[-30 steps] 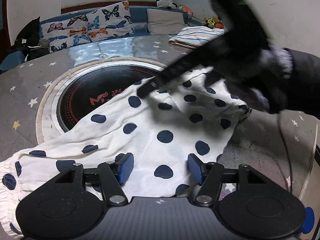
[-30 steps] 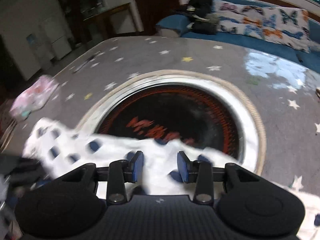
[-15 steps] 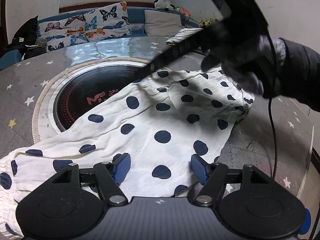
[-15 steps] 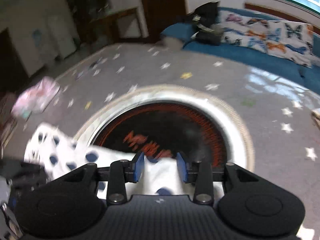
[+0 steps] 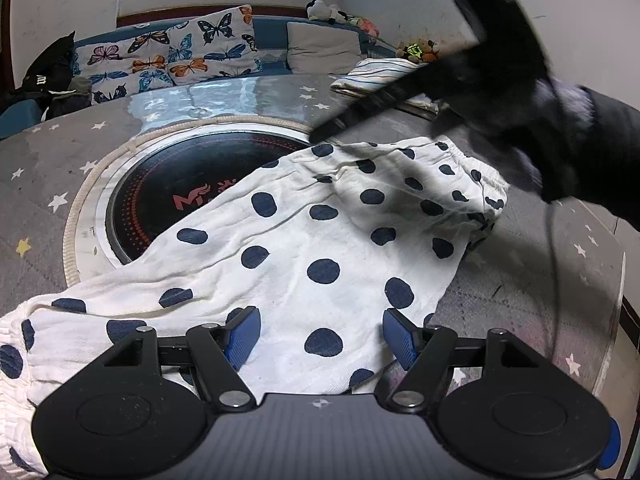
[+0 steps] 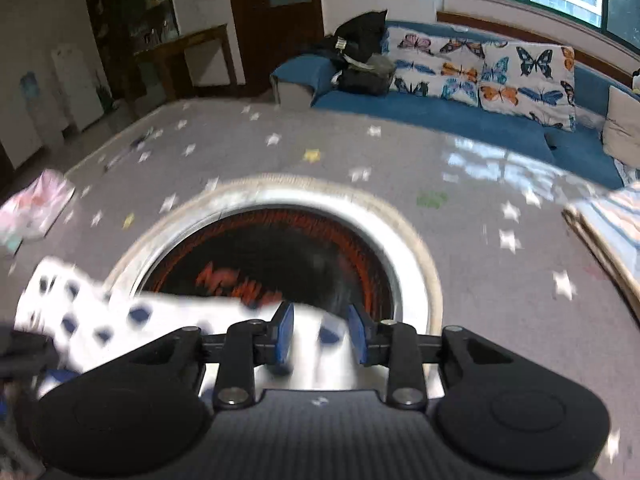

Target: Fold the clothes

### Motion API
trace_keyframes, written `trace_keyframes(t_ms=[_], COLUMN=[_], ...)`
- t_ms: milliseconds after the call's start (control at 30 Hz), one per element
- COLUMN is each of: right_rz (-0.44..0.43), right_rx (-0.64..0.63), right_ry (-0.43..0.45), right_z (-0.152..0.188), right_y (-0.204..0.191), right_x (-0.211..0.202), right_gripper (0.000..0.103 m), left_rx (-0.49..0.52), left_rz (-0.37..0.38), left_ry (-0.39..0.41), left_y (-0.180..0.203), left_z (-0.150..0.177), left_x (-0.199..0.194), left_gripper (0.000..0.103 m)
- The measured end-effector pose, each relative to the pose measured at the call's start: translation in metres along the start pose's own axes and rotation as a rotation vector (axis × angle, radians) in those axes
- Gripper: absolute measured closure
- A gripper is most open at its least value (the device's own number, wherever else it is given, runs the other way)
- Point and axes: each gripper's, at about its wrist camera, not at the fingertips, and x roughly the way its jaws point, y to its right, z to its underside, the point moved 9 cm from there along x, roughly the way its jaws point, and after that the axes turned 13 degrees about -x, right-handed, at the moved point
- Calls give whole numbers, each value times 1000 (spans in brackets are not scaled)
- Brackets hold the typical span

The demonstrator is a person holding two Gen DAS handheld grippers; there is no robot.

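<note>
A white garment with navy dots [image 5: 304, 232] lies spread on the grey star-patterned table [image 5: 40, 168], partly over the round black hotplate [image 5: 180, 184]. My left gripper [image 5: 320, 324] is open just above the garment's near edge, with cloth lying under the gap. In the left wrist view my right gripper [image 5: 324, 134] is a blurred black shape in a gloved hand, hovering over the garment's far edge by the waistband. In its own view the right gripper [image 6: 320, 328] has its jaws closing, and blurred dotted cloth [image 6: 100, 320] shows between and below the pads without being pinched.
A folded striped cloth [image 5: 380, 76] lies at the table's back right. A pink garment [image 6: 32, 204] sits at its far left edge. Behind the table is a blue sofa with butterfly pillows [image 5: 172, 56]. A black cable [image 5: 554, 260] hangs near the table's right rim [image 5: 616, 320].
The right gripper has lifted off the cloth and drawn back toward the garment's far edge, its jaws narrowing. The left jaws have widened a little. The garment lies flatter near the waistband.
</note>
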Motion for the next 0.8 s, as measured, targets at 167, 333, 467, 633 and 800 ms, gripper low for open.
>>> trace_keyframes(t_ms=[167, 333, 467, 633, 800], right_rz=[40, 101, 67, 1, 40], right_rx=[100, 207, 166, 54, 81], right_ry=[-33, 0, 41, 12, -12], right_z=[18, 19, 16, 17, 19], right_y=[19, 46, 31, -7, -2], right_x=[20, 23, 3, 4, 26], right_gripper=[79, 79, 79, 79, 78], left_rx=[16, 13, 13, 20, 33], left_rz=[-6, -4, -9, -15, -24], left_ry=[2, 2, -5, -9, -8], left_y=[0, -2, -2, 0, 0], left_z=[1, 2, 1, 2, 3], left_x=[0, -2, -2, -1, -1], left_gripper=[32, 32, 31, 29, 28])
